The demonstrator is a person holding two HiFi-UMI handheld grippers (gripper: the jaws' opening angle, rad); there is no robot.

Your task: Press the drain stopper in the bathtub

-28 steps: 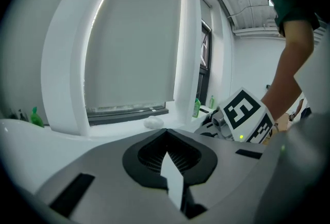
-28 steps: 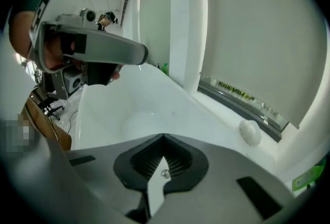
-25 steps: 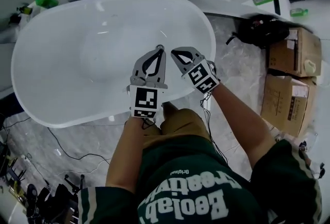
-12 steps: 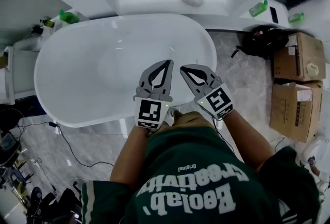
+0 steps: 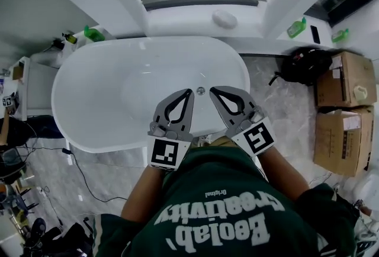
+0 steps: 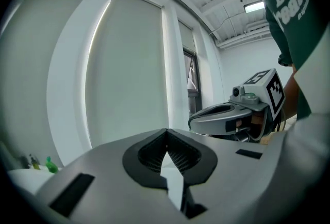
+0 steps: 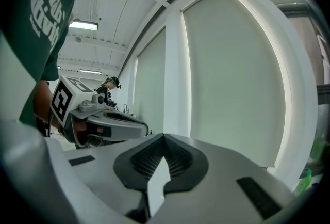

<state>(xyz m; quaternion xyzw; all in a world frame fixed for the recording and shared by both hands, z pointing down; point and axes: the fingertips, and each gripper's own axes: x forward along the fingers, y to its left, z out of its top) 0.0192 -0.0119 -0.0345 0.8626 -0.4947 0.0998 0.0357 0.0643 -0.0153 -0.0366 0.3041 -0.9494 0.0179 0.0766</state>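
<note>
Drain stopper newly uncovered on the floor of the bathtub, toward its right end. Left hand-held gripper and right hand-held gripper pulled back over the bathtub's near rim, both pinched shut, empty. Probably clear for a downward press.

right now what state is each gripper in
Left gripper: closed, holding nothing.
Right gripper: closed, holding nothing.
</note>
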